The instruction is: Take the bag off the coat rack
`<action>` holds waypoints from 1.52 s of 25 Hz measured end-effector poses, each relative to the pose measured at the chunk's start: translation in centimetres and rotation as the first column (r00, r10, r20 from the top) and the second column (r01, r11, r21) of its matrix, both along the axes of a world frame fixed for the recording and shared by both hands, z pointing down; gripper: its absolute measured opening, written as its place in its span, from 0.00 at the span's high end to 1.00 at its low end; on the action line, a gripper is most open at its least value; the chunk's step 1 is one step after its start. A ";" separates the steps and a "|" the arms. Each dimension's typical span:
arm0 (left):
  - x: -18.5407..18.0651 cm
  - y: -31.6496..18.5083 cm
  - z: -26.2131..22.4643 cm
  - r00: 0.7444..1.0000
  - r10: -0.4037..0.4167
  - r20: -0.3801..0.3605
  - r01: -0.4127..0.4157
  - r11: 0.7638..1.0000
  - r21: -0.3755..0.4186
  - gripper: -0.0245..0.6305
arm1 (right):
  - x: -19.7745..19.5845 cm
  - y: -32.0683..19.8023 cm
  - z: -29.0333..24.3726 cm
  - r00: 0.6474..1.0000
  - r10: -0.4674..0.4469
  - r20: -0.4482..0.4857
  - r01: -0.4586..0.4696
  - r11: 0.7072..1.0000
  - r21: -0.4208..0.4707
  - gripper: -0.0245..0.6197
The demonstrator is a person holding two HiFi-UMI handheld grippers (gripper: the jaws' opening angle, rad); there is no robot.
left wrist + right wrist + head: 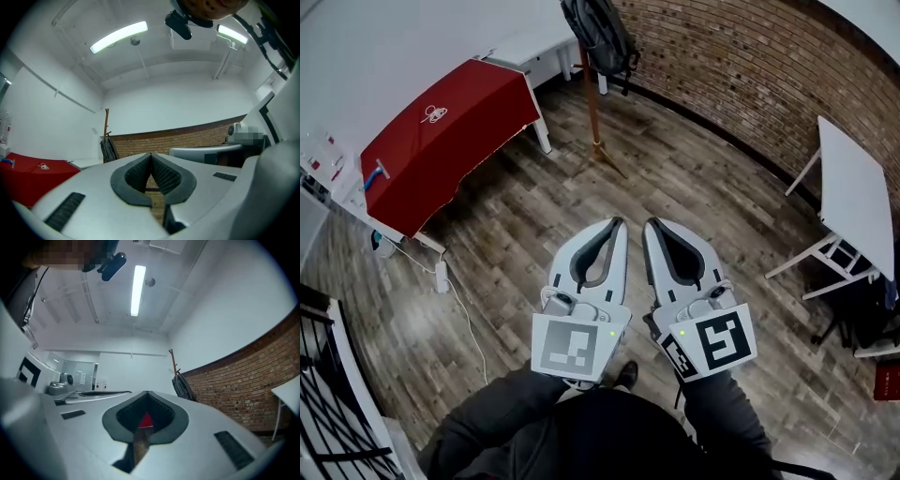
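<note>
Closest to me, my left white hand-held gripper (616,223) and my right white hand-held gripper (651,224) are both squeezed shut on nothing. Below them is the brown wooden floor (511,253). Far ahead stand the red brick wall (750,66), the table with a red cloth (441,141) and the thin wooden coat rack (593,108). The dark grey backpack bag (598,36) hangs on it.

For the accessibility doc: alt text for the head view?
Left gripper and right gripper, both shut and empty, held side by side above a wood floor. Ahead, a dark bag hangs on a wooden coat rack by a brick wall; red-covered table at left.
</note>
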State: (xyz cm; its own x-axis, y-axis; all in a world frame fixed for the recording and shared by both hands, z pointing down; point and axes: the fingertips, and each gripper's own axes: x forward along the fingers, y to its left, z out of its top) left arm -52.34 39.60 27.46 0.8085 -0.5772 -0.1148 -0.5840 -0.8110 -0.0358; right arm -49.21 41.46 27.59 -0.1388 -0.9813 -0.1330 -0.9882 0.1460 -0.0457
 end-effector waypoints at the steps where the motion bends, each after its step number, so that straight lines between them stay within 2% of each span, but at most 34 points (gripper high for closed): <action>1: 0.1 -0.3 0.1 1.000 -0.004 0.002 0.004 1.000 -0.002 0.95 | 0.2 -0.3 0.1 1.000 0.000 0.003 0.000 1.000 0.002 0.95; 8: 2.6 -5.3 0.6 0.998 -0.037 -0.048 0.039 0.999 0.037 0.95 | 3.0 -4.7 1.6 1.000 -0.027 0.000 0.027 1.000 0.000 0.95; 11: 2.0 -7.6 1.5 0.999 -0.027 -0.043 0.028 0.999 0.034 0.95 | 2.3 -6.7 2.8 1.000 -0.021 0.011 0.021 0.999 -0.030 0.95; 14: 1.3 -11.7 0.7 0.998 -0.016 -0.057 0.018 0.999 0.044 0.95 | 1.6 -10.4 1.8 1.000 -0.019 -0.016 0.018 1.000 -0.017 0.95; 18: 1.9 -16.6 -0.4 0.997 -0.009 -0.073 0.013 0.999 0.049 0.95 | 2.7 -15.2 0.5 0.999 -0.007 -0.031 0.006 1.000 -0.011 0.95; 24: 1.8 -21.7 -0.8 0.998 0.010 -0.057 -0.007 0.999 0.051 0.95 | 2.6 -20.4 -0.3 0.999 0.008 -0.034 -0.009 1.000 -0.008 0.95; 27: 1.0 -23.7 -0.4 0.998 0.017 -0.054 -0.015 0.999 0.041 0.95 | 2.1 -22.2 -0.2 0.999 0.025 -0.031 -0.026 1.000 -0.006 0.95; 31: 0.6 -25.7 0.3 0.999 0.014 -0.047 -0.015 1.000 -0.018 0.95 | 2.2 -23.7 -0.3 0.998 0.045 -0.032 -0.045 0.999 -0.005 0.95; 38: 2.3 -28.2 0.2 0.998 0.017 -0.057 -0.017 1.000 -0.002 0.95 | 2.8 -26.7 -0.1 0.999 0.026 -0.035 -0.026 1.000 0.002 0.95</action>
State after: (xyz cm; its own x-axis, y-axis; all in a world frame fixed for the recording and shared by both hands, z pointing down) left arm -50.02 11.40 27.65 0.8104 -0.5638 -0.1595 -0.5713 -0.8208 -0.0014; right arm -46.41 14.79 27.46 -0.1176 -0.9845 -0.1301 -0.9927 0.1200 -0.0110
